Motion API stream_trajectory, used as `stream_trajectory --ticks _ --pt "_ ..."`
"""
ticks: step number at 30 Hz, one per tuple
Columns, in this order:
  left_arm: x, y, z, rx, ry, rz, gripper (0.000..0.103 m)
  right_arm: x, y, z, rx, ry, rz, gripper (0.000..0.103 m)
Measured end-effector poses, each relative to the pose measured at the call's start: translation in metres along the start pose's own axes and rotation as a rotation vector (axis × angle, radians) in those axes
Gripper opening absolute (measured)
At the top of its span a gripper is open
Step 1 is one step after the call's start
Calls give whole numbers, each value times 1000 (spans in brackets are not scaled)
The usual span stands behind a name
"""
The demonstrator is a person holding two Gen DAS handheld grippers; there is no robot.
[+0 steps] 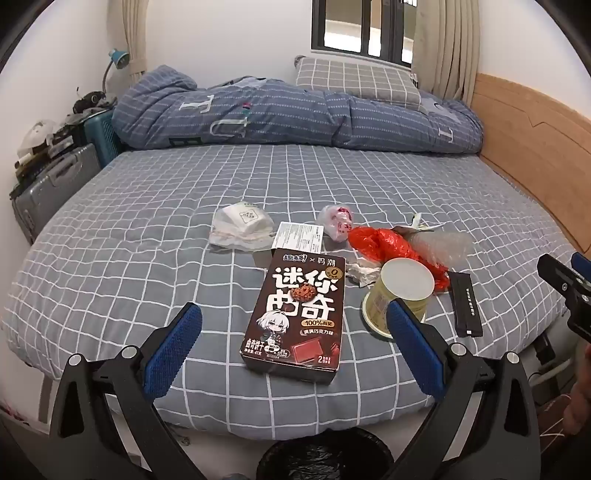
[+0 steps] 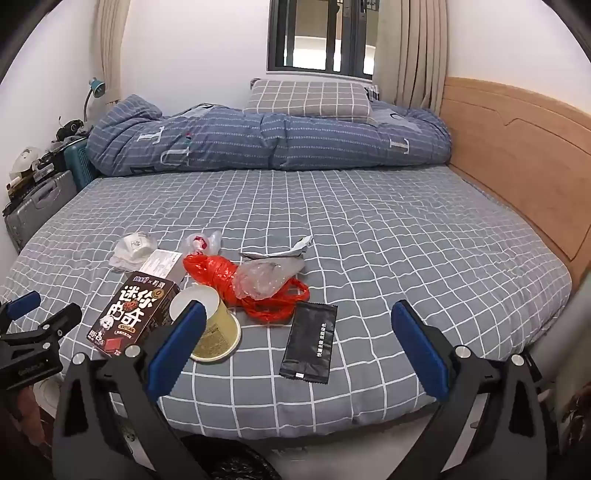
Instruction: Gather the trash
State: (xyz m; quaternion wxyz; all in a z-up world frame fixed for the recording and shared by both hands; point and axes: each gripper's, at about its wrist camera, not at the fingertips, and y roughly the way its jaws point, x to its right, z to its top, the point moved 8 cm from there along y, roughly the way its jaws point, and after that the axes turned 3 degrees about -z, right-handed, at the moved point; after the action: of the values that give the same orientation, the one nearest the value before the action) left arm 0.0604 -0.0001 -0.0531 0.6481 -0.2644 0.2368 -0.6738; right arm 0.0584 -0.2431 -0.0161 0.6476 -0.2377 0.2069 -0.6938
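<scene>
Both views are evenly and softly lit by indoor light; daylight is seen through the window [image 1: 364,26] at 12 o'clock. Shadows on the bed [image 2: 369,229] are faint and short. No glare is noticed. Strong fisheye bending is seen, with black corners at the rim. The centre is sharp; the edges are slightly smeared and softened.
</scene>
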Motion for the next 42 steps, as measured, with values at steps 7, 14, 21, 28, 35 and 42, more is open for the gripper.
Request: stream_trajectory --ticks 7,14,21,28,35,42 --pt "-2 0 0 12 -5 13 97 -1 2 -3 -11 2 -13 96" --pt "-2 -2 3 33 16 33 97 -2 3 -3 -4 -3 -18 96" --pt "-1 -2 2 33 33 39 97 0 4 -4 -9 3 -18 96" --pt "-3 -6 4 41 27 64 97 0 5 -5 -5 7 -24 96" --pt "-5 -8 8 37 17 65 97 0 8 -8 -18 15 -19 96" --pt "-2 -6 9 27 13 61 97 0 7 -7 -12 8 -22 96"
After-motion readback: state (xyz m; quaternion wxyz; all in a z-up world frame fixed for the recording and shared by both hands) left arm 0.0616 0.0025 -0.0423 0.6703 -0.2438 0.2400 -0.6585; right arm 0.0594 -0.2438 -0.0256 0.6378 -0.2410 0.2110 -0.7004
